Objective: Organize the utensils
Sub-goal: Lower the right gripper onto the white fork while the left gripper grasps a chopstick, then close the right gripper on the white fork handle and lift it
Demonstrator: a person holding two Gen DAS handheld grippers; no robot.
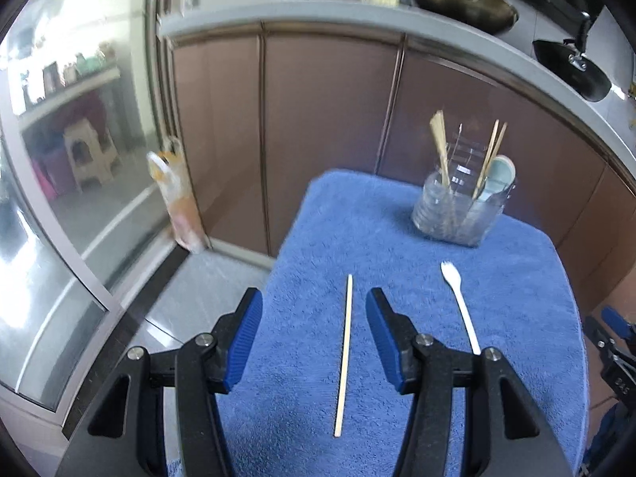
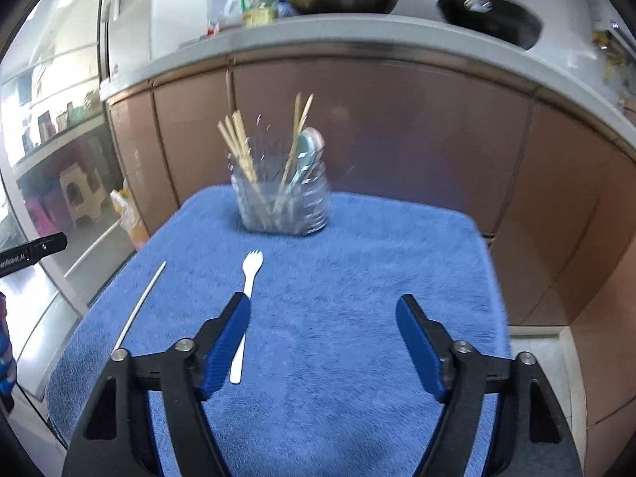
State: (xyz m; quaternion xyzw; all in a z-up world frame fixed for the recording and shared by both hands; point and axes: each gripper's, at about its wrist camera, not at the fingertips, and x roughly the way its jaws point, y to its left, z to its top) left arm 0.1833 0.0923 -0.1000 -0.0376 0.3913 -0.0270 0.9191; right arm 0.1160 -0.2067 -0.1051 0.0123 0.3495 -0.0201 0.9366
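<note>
A single wooden chopstick [image 1: 344,353] lies lengthwise on the blue towel [image 1: 497,310], between the open fingers of my left gripper [image 1: 314,302], which hovers above it, empty. A white plastic spork [image 1: 459,304] lies to its right. A clear utensil holder [image 1: 463,206] at the towel's far side holds several chopsticks and a pale spoon. In the right wrist view my right gripper [image 2: 322,308] is open and empty above the towel [image 2: 357,270]; the spork [image 2: 246,298] passes under its left finger, the chopstick [image 2: 139,308] lies far left, and the holder [image 2: 284,202] stands ahead.
Brown cabinet doors [image 1: 330,127] and a grey countertop with a wok [image 1: 465,2] and a black pan [image 2: 491,18] stand behind the table. A glass sliding door [image 1: 71,167] and a plastic bag [image 1: 179,198] are to the left. The towel's edges drop off on both sides.
</note>
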